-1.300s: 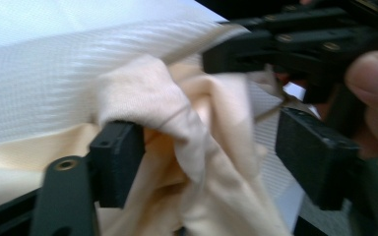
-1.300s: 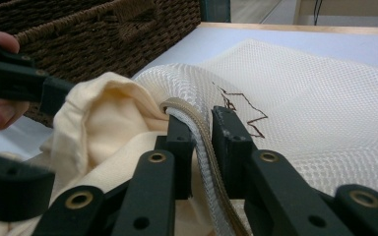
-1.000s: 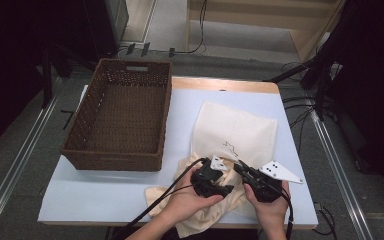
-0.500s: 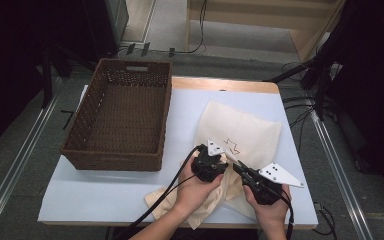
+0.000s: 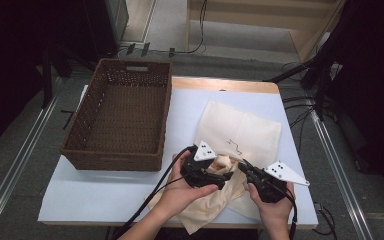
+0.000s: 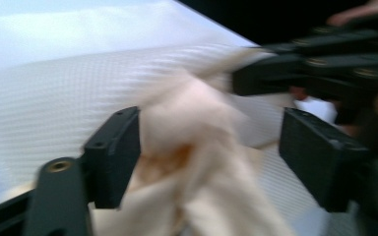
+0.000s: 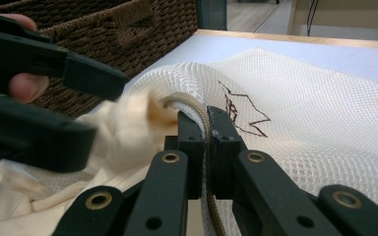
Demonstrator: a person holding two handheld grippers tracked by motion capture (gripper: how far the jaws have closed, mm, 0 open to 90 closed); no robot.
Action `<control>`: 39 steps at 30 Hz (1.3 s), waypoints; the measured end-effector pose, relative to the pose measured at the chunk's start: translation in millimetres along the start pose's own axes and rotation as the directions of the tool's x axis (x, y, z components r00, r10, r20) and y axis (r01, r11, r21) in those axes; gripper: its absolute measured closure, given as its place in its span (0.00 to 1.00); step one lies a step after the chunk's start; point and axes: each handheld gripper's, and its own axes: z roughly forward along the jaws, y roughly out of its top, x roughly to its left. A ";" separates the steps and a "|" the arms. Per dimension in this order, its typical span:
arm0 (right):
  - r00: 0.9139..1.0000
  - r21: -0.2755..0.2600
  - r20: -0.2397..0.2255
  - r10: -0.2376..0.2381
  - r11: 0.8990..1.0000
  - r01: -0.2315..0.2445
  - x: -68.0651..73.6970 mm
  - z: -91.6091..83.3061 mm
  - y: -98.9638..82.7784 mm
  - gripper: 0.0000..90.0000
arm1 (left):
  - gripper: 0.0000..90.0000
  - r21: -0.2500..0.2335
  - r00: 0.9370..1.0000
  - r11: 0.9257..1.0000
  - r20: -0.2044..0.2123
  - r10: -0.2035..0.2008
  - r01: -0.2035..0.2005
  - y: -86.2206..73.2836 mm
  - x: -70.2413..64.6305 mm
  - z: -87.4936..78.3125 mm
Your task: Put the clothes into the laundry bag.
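The white mesh laundry bag [image 5: 244, 134] lies flat on the pale blue worktop [image 5: 105, 192], right of the brown woven wicker basket [image 5: 121, 120]. Its banded mouth edge is pinched between the pressed-together jaws of the right claw [image 7: 207, 129], which holds the opening up. The cream-coloured cloth garment [image 5: 215, 200] is bunched at that mouth, partly pushed in, with most of it trailing toward the near edge of the worktop. The jaws of the left claw [image 6: 209, 152] have just been opening and now stand spread on either side of the garment's bunched end, without pressing on it (the view is blurred).

With the garment released, the pushed-in part could slide back out under the weight of the trailing cloth. The mouth could also sag shut if the right claw's pinch on the thin rim slips. A fresh grip taken too close to the mesh might catch the bag together with the garment.
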 end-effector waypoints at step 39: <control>1.000 0.016 -0.016 0.017 1.000 -0.017 2.5 5.5 -4.9 0.97 | 0.57 0.297 0.955 0.939 -0.186 0.232 -0.171 -21.6 -34.9 59.8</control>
